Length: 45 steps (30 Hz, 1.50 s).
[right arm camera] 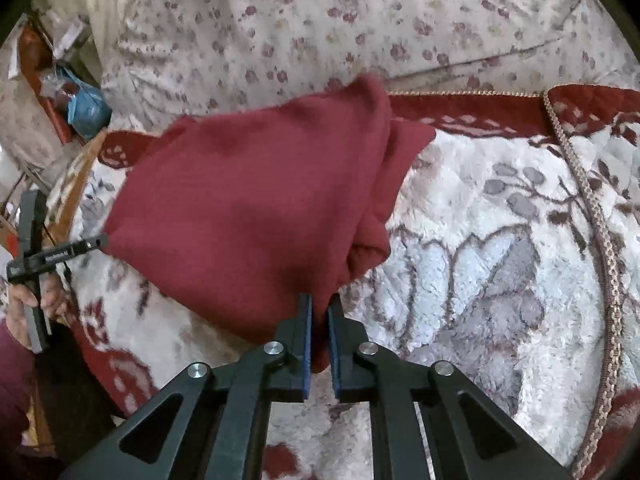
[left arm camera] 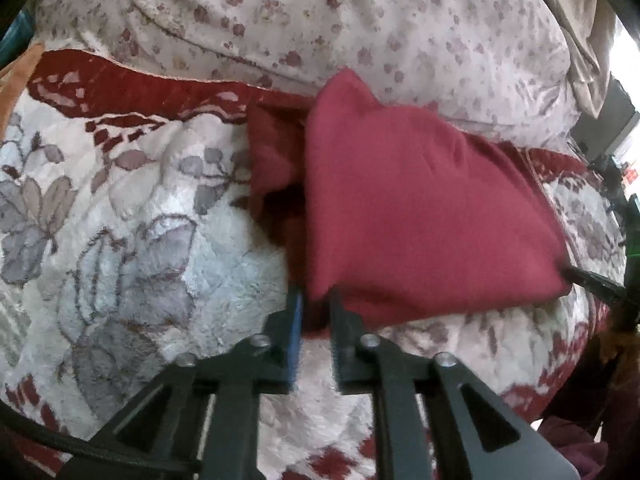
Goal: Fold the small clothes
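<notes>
A dark red garment [left arm camera: 420,208] hangs folded over a plush blanket, stretched between both grippers. In the left wrist view my left gripper [left arm camera: 316,296] pinches its near left corner, with cloth filling the gap between the pads. At that view's right edge, the right gripper's tip [left arm camera: 580,276] holds the other corner. In the right wrist view the same garment [right arm camera: 248,200] spreads out to the left. My right gripper [right arm camera: 320,304] is shut on its lower corner there. The left gripper [right arm camera: 96,242] grips the far left corner. A loose part of the garment droops behind the fold.
A white plush blanket [left arm camera: 140,240] with grey flowers and a red border covers the surface. Behind it lies a pale flowered quilt [right arm camera: 360,20]. A hand [right arm camera: 36,300] holds the left gripper's handle. A blue bag [right arm camera: 86,108] and clutter sit at the far left.
</notes>
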Tool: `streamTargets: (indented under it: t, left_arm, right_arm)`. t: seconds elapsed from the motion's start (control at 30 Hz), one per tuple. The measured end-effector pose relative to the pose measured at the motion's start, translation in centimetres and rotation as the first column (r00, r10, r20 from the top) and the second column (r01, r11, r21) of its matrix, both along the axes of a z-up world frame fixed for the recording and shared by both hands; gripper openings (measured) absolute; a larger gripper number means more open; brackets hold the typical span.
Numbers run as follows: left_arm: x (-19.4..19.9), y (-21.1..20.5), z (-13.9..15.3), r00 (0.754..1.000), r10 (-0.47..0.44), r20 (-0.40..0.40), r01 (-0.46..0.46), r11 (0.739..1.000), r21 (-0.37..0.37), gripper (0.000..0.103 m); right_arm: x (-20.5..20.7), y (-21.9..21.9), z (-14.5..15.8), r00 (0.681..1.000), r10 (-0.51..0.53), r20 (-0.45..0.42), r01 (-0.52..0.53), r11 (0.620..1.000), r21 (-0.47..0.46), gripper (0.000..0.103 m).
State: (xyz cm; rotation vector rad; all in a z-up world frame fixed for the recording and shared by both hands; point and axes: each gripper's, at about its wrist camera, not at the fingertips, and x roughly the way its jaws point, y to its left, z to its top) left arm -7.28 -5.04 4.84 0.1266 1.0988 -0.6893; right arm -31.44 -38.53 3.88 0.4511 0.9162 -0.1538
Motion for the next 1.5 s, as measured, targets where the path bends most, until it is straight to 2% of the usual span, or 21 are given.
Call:
streamTargets:
  t: [0.03, 0.07, 0.1, 0.13, 0.2, 0.3, 0.37, 0.47, 0.53, 0.57, 0.6, 0.67, 0.73, 0.83, 0.87, 0.93, 1.03, 1.13, 1.2, 1.3, 1.5]
  left_arm:
    - [-0.1, -0.1, 0.4, 1.000, 0.008, 0.008, -0.008, 1.000, 0.017, 0.042]
    - [-0.3, -0.2, 1.0, 1.000, 0.004, 0.029, -0.005, 1.000, 0.020, 0.061]
    - [-0.6, -0.3, 1.6, 0.998, -0.001, 0.059, 0.001, 1.000, 0.008, 0.067]
    - [-0.9, -0.6, 2.3, 0.996, -0.006, 0.090, 0.007, 1.000, -0.003, 0.067]
    - [-1.0, -1.6, 3.1, 0.993, -0.009, 0.117, 0.010, 1.000, -0.007, 0.071]
    - [-0.4, -3.5, 3.7, 0.987, 0.054, 0.149, -0.054, 0.999, -0.006, 0.072]
    - [0.6, -4.3, 3.1, 0.984, 0.102, 0.147, -0.104, 0.995, 0.007, 0.072]
    - [2.3, -4.6, 1.3, 0.973, 0.186, 0.134, -0.193, 0.980, 0.044, 0.072]
    - [3.0, -4.2, 0.0, 0.965, 0.217, 0.144, -0.230, 0.970, 0.079, 0.072]
    - [3.5, -3.8, -0.9, 0.962, 0.231, 0.148, -0.247, 0.964, 0.096, 0.074]
    - [3.8, -3.3, -1.4, 0.962, 0.238, 0.135, -0.250, 0.965, 0.080, 0.080]
    - [4.2, -2.3, -2.0, 0.959, 0.265, 0.099, -0.269, 0.962, 0.034, 0.086]
    - [4.6, -2.0, -2.2, 0.962, 0.264, 0.072, -0.266, 0.964, 0.020, 0.087]
    - [4.3, -2.4, -2.0, 0.964, 0.253, 0.087, -0.256, 0.966, 0.033, 0.087]
    - [4.2, -2.5, -1.9, 0.964, 0.249, 0.099, -0.254, 0.966, 0.040, 0.087]
    - [3.9, -2.7, -1.8, 0.964, 0.241, 0.112, -0.248, 0.968, 0.048, 0.087]
    - [3.9, -2.8, -1.8, 0.965, 0.240, 0.110, -0.246, 0.968, 0.049, 0.087]
    - [3.9, -2.6, -1.8, 0.965, 0.243, 0.101, -0.249, 0.968, 0.045, 0.087]
    - [3.8, -2.6, -1.8, 0.965, 0.242, 0.100, -0.247, 0.968, 0.045, 0.087]
    - [3.8, -2.5, -1.9, 0.965, 0.245, 0.092, -0.250, 0.967, 0.042, 0.087]
    - [4.5, -2.5, -2.3, 0.967, 0.246, 0.060, -0.249, 0.968, 0.041, 0.087]
  right_arm:
    - [-0.2, -0.3, 0.6, 1.000, -0.026, 0.011, 0.026, 1.000, 0.015, 0.021]
    - [-0.4, -0.6, 1.5, 0.998, -0.055, 0.026, 0.055, 0.998, 0.018, 0.035]
    - [-0.4, -0.8, 2.2, 0.997, -0.068, 0.042, 0.067, 0.998, 0.009, 0.048]
    - [-0.2, -0.8, 2.9, 0.995, -0.074, 0.060, 0.074, 0.997, -0.007, 0.051]
    - [0.8, -0.7, 4.1, 0.994, -0.065, 0.086, 0.069, 0.996, -0.051, 0.052]
    - [4.6, -0.4, 4.9, 0.995, -0.051, 0.088, 0.061, 0.991, -0.117, 0.052]
    - [7.8, -0.7, 4.5, 0.996, -0.049, 0.072, 0.058, 0.990, -0.127, 0.052]
    - [12.5, -1.9, 3.2, 0.997, -0.068, 0.031, 0.072, 0.987, -0.144, 0.052]
    - [15.0, -3.4, 1.5, 0.993, -0.113, -0.031, 0.106, 0.980, -0.171, 0.052]
    - [15.9, -4.3, 0.4, 0.988, -0.141, -0.065, 0.126, 0.973, -0.191, 0.052]
    - [16.7, -5.4, -0.9, 0.978, -0.175, -0.110, 0.150, 0.967, -0.208, 0.051]
    - [17.3, -7.0, -2.4, 0.973, -0.201, -0.116, 0.179, 0.968, -0.173, 0.052]
    - [17.4, -7.7, -2.2, 0.972, -0.212, -0.104, 0.195, 0.969, -0.153, 0.052]
    - [17.5, -6.5, -0.2, 0.969, -0.232, -0.086, 0.208, 0.952, -0.224, 0.053]
    - [17.5, -5.5, 0.9, 0.972, -0.226, -0.060, 0.204, 0.946, -0.253, 0.054]
    - [18.0, -3.4, 2.4, 0.985, -0.173, -0.023, 0.163, 0.957, -0.242, 0.054]
    - [20.5, 1.2, 3.8, 1.000, -0.005, -0.005, 0.004, 0.980, -0.198, 0.054]
    - [23.4, 7.1, 3.8, 0.985, 0.172, -0.005, -0.170, 0.965, -0.199, 0.054]
    - [25.3, 10.6, 3.3, 0.968, 0.251, -0.014, -0.248, 0.944, -0.219, 0.054]
    - [28.3, 13.7, 2.2, 0.958, 0.287, -0.029, -0.285, 0.929, -0.235, 0.053]
    - [34.7, 15.0, -1.0, 0.967, 0.246, -0.068, -0.255, 0.946, -0.201, 0.046]
